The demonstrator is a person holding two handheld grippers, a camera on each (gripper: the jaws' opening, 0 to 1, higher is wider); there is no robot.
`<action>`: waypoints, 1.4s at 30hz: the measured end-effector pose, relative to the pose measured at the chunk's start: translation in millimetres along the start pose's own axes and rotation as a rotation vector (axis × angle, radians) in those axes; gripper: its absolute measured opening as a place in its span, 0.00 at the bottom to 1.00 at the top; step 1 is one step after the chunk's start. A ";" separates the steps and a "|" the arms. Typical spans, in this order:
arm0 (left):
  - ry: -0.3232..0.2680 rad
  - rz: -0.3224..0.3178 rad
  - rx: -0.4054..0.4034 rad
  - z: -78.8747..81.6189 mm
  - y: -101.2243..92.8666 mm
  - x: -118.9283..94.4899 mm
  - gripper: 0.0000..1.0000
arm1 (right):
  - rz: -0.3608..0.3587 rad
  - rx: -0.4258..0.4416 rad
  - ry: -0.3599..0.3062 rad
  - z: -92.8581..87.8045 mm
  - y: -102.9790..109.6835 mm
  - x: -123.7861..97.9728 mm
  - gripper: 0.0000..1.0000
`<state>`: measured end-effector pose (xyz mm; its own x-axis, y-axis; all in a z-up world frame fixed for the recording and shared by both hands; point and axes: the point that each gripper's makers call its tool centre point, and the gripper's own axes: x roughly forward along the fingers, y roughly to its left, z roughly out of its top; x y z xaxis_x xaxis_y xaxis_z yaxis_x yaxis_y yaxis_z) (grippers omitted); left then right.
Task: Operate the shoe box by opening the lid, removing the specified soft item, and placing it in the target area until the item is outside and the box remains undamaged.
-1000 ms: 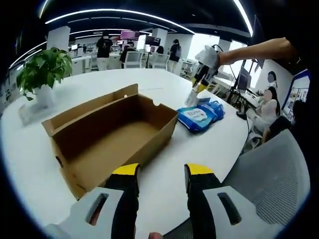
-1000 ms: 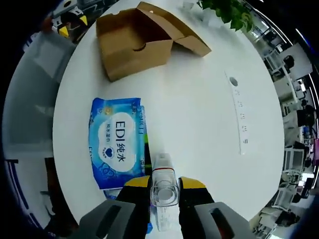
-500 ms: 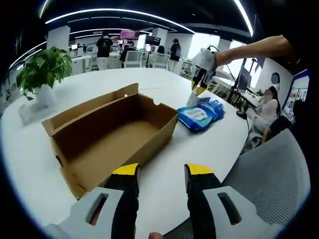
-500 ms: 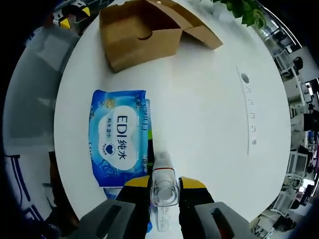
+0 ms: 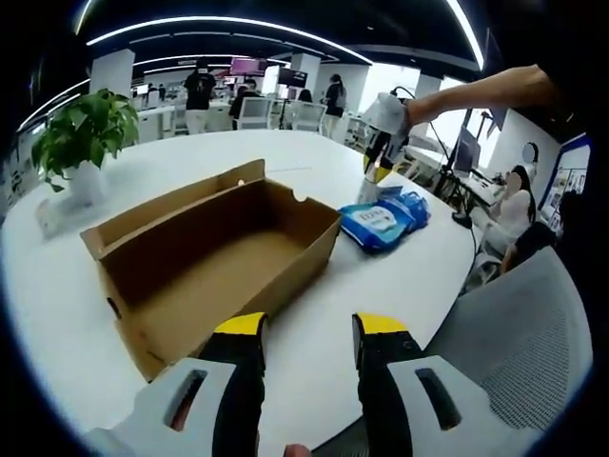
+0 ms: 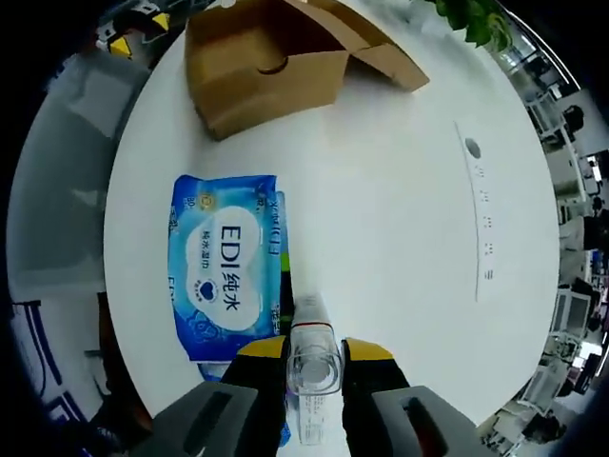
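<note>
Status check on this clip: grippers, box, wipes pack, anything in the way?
Left gripper open, low before the open shoe box. Right gripper shut on a clear bottle, above the table. Blue wipes pack out on the table. Nothing in the way.

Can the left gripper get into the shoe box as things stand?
Probably yes: the left gripper is open and empty, the shoe box lies open just ahead of it, with nothing between.

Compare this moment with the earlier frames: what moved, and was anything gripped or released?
Little changed. The right tool rose slightly, clear bottle gripped throughout. The left tool stayed open and still. Shoe box and wipes pack stayed put on the table.
</note>
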<state>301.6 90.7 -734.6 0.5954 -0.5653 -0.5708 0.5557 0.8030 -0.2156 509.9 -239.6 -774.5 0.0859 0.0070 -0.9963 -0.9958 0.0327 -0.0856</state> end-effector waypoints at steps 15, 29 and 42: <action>0.004 0.005 0.008 -0.8 1.1 -0.4 0.36 | -0.009 -0.017 0.007 -0.4 -2.7 3.8 0.19; 0.005 0.007 0.011 -0.8 0.5 -0.2 0.36 | -0.061 -0.011 -0.017 -2.0 -9.4 -7.1 0.25; 0.010 0.006 0.015 -2.7 0.3 0.7 0.36 | -0.140 0.002 -0.045 -6.6 -12.3 -32.0 0.32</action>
<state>300.7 91.0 -737.2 0.5930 -0.5583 -0.5802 0.5608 0.8034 -0.1999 519.2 -246.7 -741.7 0.2255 0.0470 -0.9731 -0.9739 0.0383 -0.2238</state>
